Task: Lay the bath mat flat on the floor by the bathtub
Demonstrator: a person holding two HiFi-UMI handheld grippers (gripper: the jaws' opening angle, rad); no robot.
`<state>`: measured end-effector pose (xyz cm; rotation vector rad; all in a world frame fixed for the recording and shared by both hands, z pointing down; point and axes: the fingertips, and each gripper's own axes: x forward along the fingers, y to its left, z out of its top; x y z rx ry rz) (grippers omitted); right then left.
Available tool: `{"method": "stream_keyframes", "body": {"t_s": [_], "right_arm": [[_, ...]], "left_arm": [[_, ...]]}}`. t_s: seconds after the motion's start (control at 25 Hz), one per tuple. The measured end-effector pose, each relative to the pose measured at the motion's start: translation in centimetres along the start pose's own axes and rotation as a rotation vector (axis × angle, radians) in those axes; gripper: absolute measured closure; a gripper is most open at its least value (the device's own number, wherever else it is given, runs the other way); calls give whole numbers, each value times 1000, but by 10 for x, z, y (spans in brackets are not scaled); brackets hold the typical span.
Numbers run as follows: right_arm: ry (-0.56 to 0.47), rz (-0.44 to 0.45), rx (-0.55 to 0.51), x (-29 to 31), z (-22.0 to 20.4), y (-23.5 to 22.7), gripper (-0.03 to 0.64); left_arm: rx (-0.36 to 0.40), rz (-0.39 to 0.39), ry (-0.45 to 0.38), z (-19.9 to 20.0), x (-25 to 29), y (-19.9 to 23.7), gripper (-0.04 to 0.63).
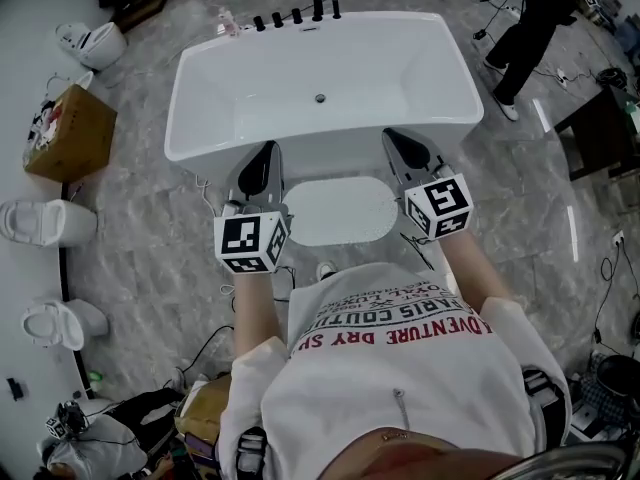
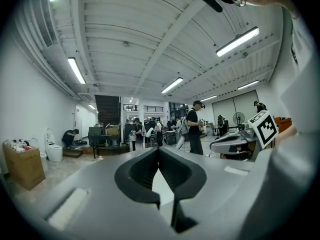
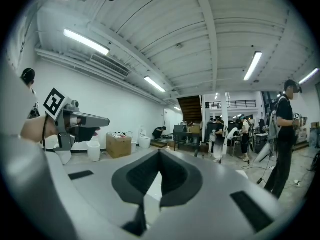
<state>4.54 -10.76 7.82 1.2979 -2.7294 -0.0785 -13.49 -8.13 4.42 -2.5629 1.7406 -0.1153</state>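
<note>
The white bath mat lies flat on the grey marble floor right against the near side of the white bathtub. My left gripper hovers over the mat's left end, jaws shut and empty. At the mat's right end my right gripper is likewise shut with nothing in it. Both point toward the tub wall. In the left gripper view the left gripper has its dark fingers pressed together, and the right gripper view shows the right gripper the same way. Neither gripper view shows the mat.
Black taps line the tub's far rim. A cardboard box and white toilets stand along the left wall. A person walks at the far right, near a dark table. Cables trail over the floor around my feet.
</note>
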Motion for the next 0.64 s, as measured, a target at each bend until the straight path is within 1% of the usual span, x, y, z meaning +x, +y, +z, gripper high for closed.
{"method": "stream_keyframes", "body": {"t_s": [0.2,0.4,0.64], "right_arm": [[-4,4,10,-1,-1,0,609],[-11,-4,23,-1,1,3,609],[-27,-53,36,4,-1,-1,609]], "left_arm": [[-30,3,12,-9,0,-2,583],[-37,0,14,-11,-4,0,583],[-38,12,1,-10,-5,8,583]]}}
